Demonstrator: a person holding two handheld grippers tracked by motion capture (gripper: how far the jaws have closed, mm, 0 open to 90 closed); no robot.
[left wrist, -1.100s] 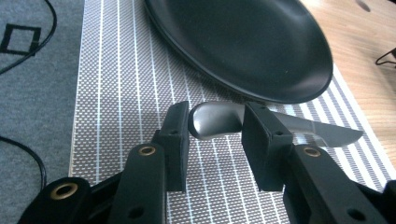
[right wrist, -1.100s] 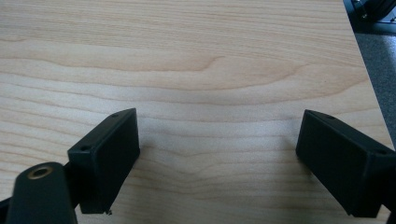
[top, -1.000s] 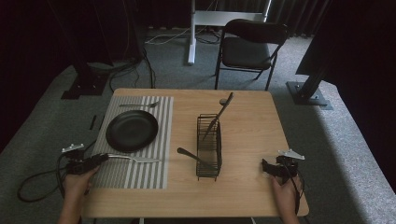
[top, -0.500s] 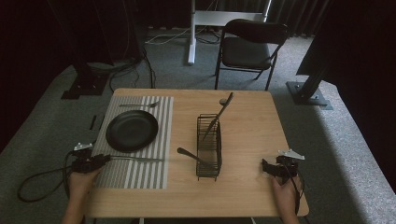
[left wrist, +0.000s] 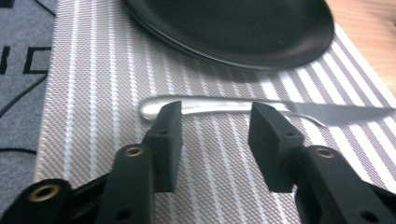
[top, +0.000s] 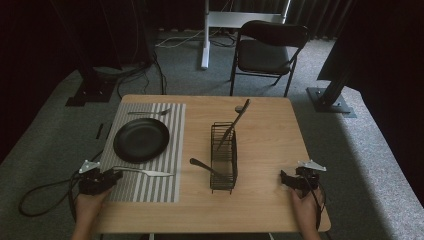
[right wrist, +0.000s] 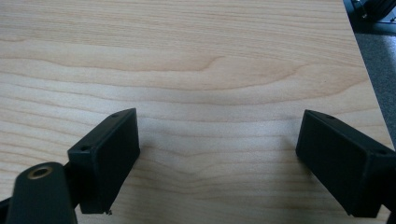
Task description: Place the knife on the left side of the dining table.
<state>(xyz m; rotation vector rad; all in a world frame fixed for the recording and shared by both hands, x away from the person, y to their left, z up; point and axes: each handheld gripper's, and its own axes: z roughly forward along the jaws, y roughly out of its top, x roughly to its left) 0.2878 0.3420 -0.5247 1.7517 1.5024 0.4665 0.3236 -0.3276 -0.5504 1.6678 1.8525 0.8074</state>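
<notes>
A silver table knife (top: pixel 145 172) (left wrist: pixel 219 106) lies flat on the striped placemat (top: pixel 165 185), just in front of the black plate (top: pixel 141 139) (left wrist: pixel 233 28). My left gripper (top: pixel 112 176) (left wrist: pixel 215 116) sits at the mat's near left corner, pointing along the knife. Its jaws have just been opening, and they stand apart with the knife's handle end lying past their tips, untouched. My right gripper (top: pixel 286 180) (right wrist: pixel 217 140) rests low over bare wood near the table's right front corner, wide open with nothing between its jaws.
A black wire basket (top: pixel 223 157) stands mid-table with a dark long-handled utensil (top: pixel 235 122) leaning in it and another handle (top: pixel 202 166) poking out to its left. A silver utensil (top: pixel 148 112) lies beyond the plate. A folding chair (top: pixel 265 50) stands behind the table.
My left gripper has shifted slightly right and toward the near edge, and its jaws stand wider. The knife lies where it was. The right gripper has kept still.
</notes>
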